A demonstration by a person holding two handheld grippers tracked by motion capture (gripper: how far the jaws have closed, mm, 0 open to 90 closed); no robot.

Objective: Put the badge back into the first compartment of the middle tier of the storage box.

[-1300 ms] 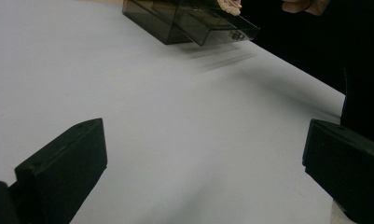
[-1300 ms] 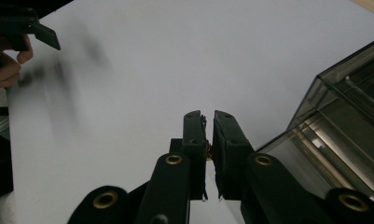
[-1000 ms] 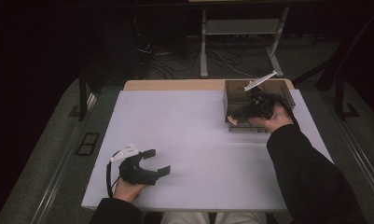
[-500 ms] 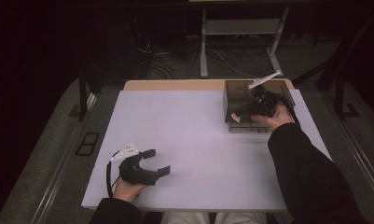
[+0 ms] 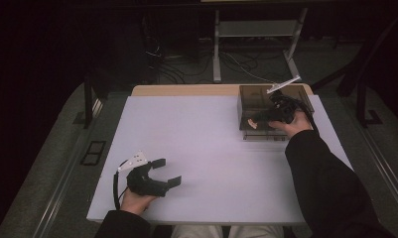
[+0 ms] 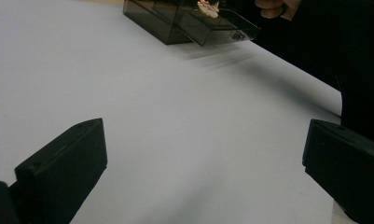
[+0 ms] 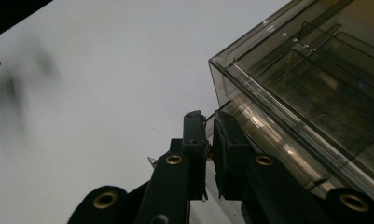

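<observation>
Smoky plastic drawer box [image 5: 266, 106] sits far right on the table [image 5: 196, 148]. Right gripper [image 7: 210, 135] pinches its drawer front — pull straight, level; left gripper [image 5: 159, 173] rests wide, idle.

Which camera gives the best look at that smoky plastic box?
The right gripper view: the plastic box looms close, its inner dividers visible. The high view shows it small at the table's far right; the left gripper view catches it far off.
</observation>
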